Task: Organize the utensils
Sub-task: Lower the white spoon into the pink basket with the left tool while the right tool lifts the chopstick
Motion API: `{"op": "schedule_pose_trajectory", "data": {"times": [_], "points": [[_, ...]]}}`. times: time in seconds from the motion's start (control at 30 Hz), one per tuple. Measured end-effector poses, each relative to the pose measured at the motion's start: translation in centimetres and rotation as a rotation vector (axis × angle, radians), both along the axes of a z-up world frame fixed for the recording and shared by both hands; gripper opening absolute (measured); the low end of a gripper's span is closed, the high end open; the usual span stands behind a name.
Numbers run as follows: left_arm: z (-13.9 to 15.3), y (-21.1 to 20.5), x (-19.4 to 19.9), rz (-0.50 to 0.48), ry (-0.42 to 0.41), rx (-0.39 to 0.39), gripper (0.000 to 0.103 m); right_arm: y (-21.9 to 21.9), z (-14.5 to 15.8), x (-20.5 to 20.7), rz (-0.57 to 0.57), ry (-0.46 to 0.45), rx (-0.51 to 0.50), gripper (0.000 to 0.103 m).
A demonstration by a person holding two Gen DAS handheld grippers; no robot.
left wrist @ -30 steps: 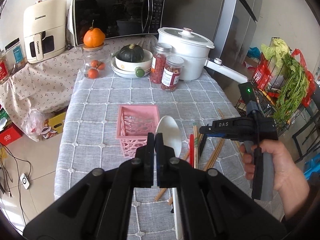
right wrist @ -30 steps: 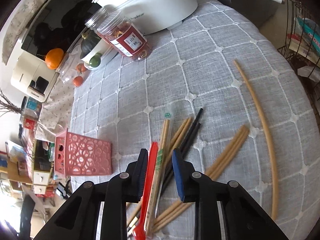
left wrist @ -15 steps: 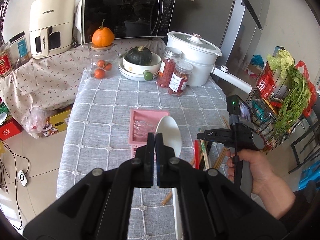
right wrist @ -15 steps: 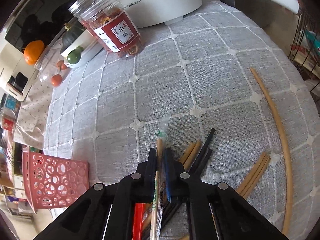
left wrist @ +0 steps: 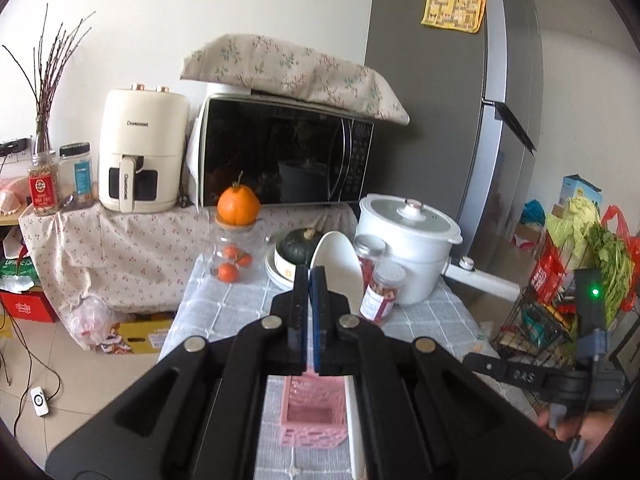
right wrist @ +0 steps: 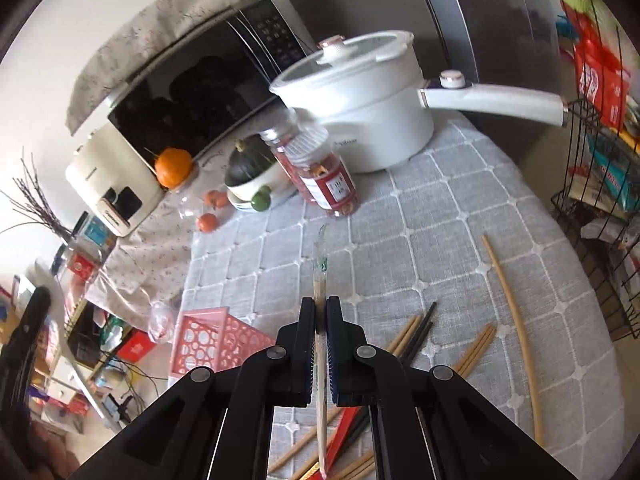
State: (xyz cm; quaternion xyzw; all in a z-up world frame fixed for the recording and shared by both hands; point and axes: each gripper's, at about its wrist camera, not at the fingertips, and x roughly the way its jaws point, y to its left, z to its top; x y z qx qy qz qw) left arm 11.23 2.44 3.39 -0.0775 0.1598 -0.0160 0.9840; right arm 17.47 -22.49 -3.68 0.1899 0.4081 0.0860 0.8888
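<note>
My left gripper [left wrist: 309, 276] is shut on a white spoon [left wrist: 340, 256], whose bowl stands up just right of the fingertips, above the pink basket [left wrist: 314, 416]. My right gripper [right wrist: 320, 308] is shut on a wrapped pair of wooden chopsticks [right wrist: 320, 280], lifted off the grey tablecloth and pointing forward between the pads. Below it lie loose wooden chopsticks [right wrist: 476, 348], black chopsticks [right wrist: 420, 328], a red utensil [right wrist: 344, 436] and a long bamboo stick [right wrist: 516, 320]. The pink basket [right wrist: 212, 340] stands to the left of the right gripper.
A white pot with a long handle [right wrist: 360, 120], two red-filled jars [right wrist: 324, 176], a bowl with a squash [left wrist: 296, 248] and a glass jar under an orange [left wrist: 236, 256] crowd the table's far end. A wire rack of vegetables [left wrist: 560, 300] stands right of the table.
The right gripper closed on the wrapped chopsticks and lifted them off the cloth. The left gripper rose and tilted upward with the spoon still in it.
</note>
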Motion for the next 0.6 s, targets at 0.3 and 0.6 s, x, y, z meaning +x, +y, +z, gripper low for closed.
{"op": "schedule_pose_trajectory", "data": {"times": [0.3, 0.6], "points": [[-1.9, -0.9, 3.2, 0.1, -0.077, 0.082, 0.002, 0.8, 4.0, -1.8, 0.016, -0.14, -0.023, 0.006], [-5.0, -1.2, 4.8, 0.112, -0.036, 0.115, 0.002, 1.2, 4.4, -2.0, 0.025, -0.169, -0.041, 0.005]]}}
